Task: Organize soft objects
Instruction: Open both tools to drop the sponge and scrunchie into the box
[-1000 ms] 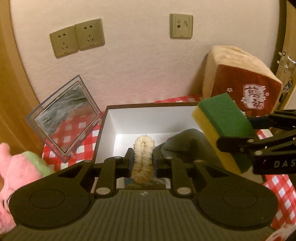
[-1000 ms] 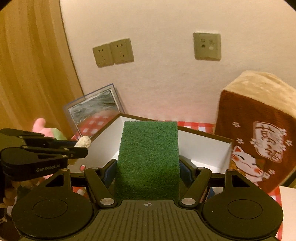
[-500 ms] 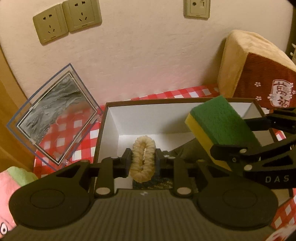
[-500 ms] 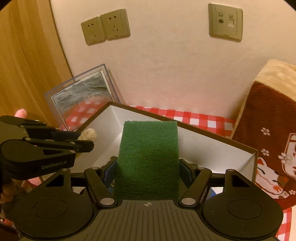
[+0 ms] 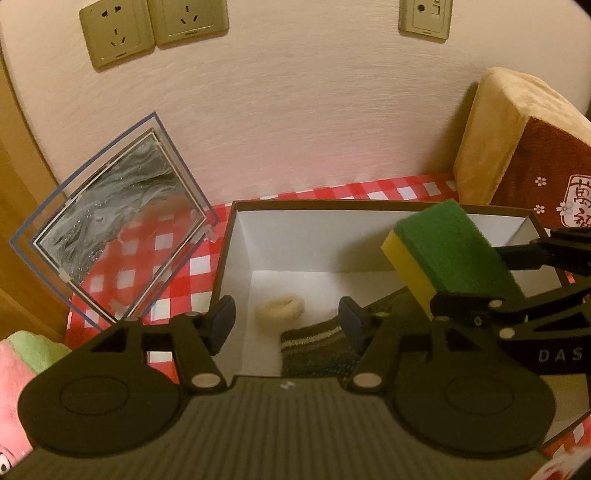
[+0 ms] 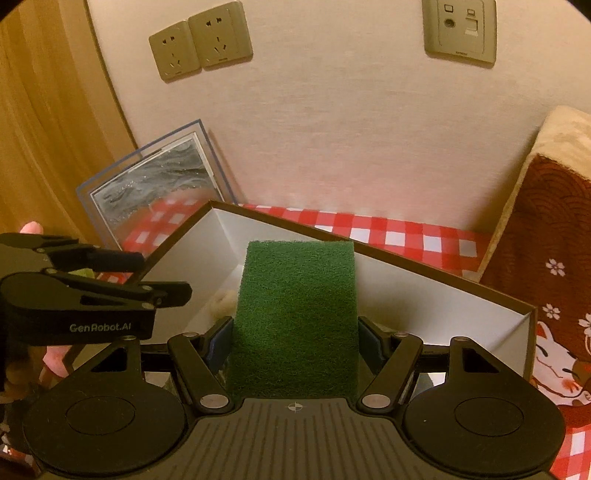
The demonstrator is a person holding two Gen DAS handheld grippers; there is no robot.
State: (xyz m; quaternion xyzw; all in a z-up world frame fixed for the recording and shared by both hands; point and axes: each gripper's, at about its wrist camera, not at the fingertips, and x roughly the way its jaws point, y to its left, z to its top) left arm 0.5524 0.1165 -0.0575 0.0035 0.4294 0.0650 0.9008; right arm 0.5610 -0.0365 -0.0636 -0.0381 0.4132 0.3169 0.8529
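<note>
A white box with a brown rim [image 5: 236, 236] stands on the red checked cloth; it also shows in the right wrist view [image 6: 424, 295]. Inside lie a cream fuzzy hair tie [image 5: 281, 313] and a dark striped sock [image 5: 321, 349]. My left gripper [image 5: 288, 325] is open and empty above the box's near left part. My right gripper [image 6: 295, 338] is shut on a green and yellow sponge [image 6: 297, 314] and holds it over the box; the sponge also shows in the left wrist view [image 5: 450, 251]. The hair tie peeks out left of the sponge [image 6: 223, 301].
A glass-framed sand picture [image 5: 114, 236] leans on the wall left of the box. A brown and tan plush cushion [image 5: 524, 147] stands at the right. A pink and green plush toy [image 5: 18, 362] lies at the near left. Wall sockets [image 5: 153, 29] are above.
My left gripper opened and let go of the cream hair tie, which now lies on the box floor. My right gripper with the sponge has moved lower over the box.
</note>
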